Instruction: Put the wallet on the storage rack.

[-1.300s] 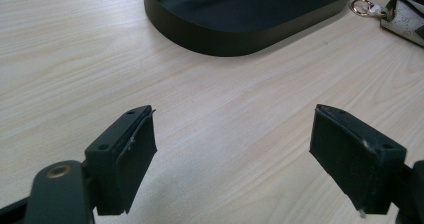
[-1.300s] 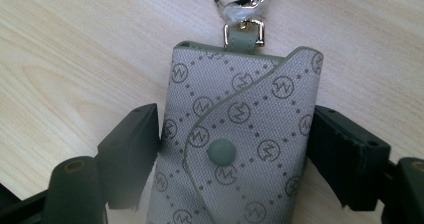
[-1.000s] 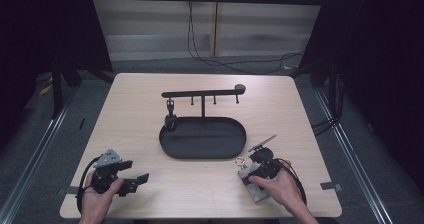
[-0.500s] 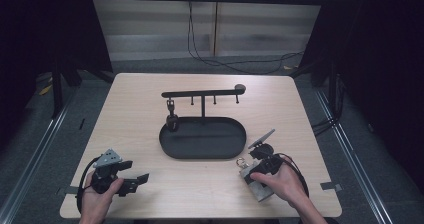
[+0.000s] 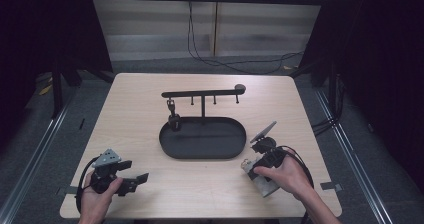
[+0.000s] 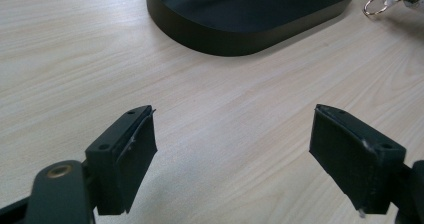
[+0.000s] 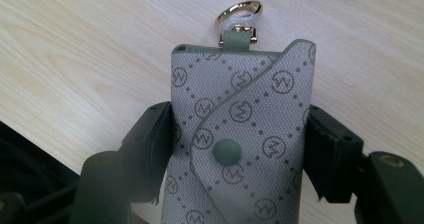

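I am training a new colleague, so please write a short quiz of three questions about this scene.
1. True or false: the right gripper is closed on a grey patterned key pouch.
2. The gold ring of the pouch is at which end?
A. between the jaws
B. the end away from the gripper
C. under the snap button
3. What lies between the jaws of the left gripper?

Key
1. True; the pads press its two sides.
2. B
3. Nothing; they stand open over the bare table, near the black oval tray.
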Motion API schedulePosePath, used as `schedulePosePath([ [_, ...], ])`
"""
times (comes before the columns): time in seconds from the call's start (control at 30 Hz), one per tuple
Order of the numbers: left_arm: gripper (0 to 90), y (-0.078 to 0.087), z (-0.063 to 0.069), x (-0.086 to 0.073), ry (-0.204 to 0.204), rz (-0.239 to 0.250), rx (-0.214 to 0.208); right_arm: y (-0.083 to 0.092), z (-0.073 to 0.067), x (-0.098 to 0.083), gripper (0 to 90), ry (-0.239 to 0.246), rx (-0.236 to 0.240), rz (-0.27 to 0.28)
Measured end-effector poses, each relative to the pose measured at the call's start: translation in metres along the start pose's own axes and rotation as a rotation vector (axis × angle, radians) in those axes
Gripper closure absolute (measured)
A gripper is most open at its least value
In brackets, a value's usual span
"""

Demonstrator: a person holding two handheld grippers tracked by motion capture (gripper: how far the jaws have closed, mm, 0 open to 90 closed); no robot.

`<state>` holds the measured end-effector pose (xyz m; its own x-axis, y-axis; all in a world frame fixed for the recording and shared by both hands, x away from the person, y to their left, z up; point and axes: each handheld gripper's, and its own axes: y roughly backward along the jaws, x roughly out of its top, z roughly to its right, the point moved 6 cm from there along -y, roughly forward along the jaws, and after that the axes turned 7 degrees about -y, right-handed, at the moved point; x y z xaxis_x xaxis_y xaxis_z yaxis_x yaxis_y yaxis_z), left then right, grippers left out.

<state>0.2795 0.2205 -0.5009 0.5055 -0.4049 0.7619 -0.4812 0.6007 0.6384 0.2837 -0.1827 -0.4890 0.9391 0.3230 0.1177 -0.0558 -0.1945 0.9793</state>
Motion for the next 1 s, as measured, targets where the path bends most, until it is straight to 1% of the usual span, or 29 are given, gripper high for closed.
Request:
schedulePosePath([
  [0.07,18.5,0.0,0.0,0.0,0.001,0.001,-0.001,0.003,0.001,0.002,35.3,0.008,-0.008,-0.006],
  [0.2,18.5,0.001,-0.002,0.001,0.006,0.007,-0.002,0.008,0.001,0.008,35.3,0.01,-0.016,-0.012],
  [0.43,18.5,0.0,-0.002,-0.001,0.018,0.004,-0.004,0.016,0.0,0.013,35.3,0.022,-0.014,-0.014],
  [0.57,18.5,-0.001,-0.001,-0.001,0.019,0.001,-0.007,0.023,0.002,0.018,35.3,0.017,-0.015,0.002],
  [0.63,18.5,0.0,-0.001,-0.001,0.01,-0.004,-0.008,0.027,0.004,0.02,35.3,0.009,-0.011,0.008],
  [0.7,18.5,0.001,-0.001,0.0,0.015,0.006,-0.008,0.031,0.005,0.022,35.3,0.006,-0.016,0.016],
  [0.77,18.5,0.003,-0.002,0.0,0.02,0.011,-0.007,0.034,0.006,0.024,35.3,-0.002,-0.014,0.017],
  [0.83,18.4,0.003,-0.003,-0.001,0.019,0.01,-0.007,0.037,0.008,0.027,35.3,0.002,-0.008,0.027],
  [0.87,18.5,0.003,-0.002,0.0,0.017,0.011,-0.006,0.039,0.008,0.029,35.3,-0.012,-0.005,0.027],
  [0.9,18.5,0.003,-0.002,0.0,0.014,0.01,-0.006,0.039,0.009,0.031,35.3,-0.007,-0.015,0.036],
  [0.97,18.5,0.003,-0.001,0.0,0.009,0.009,-0.011,0.041,0.009,0.034,35.3,-0.018,-0.01,0.033],
  [1.0,18.5,0.003,-0.001,0.0,0.008,0.009,-0.012,0.042,0.009,0.035,35.3,-0.011,-0.016,0.032],
])
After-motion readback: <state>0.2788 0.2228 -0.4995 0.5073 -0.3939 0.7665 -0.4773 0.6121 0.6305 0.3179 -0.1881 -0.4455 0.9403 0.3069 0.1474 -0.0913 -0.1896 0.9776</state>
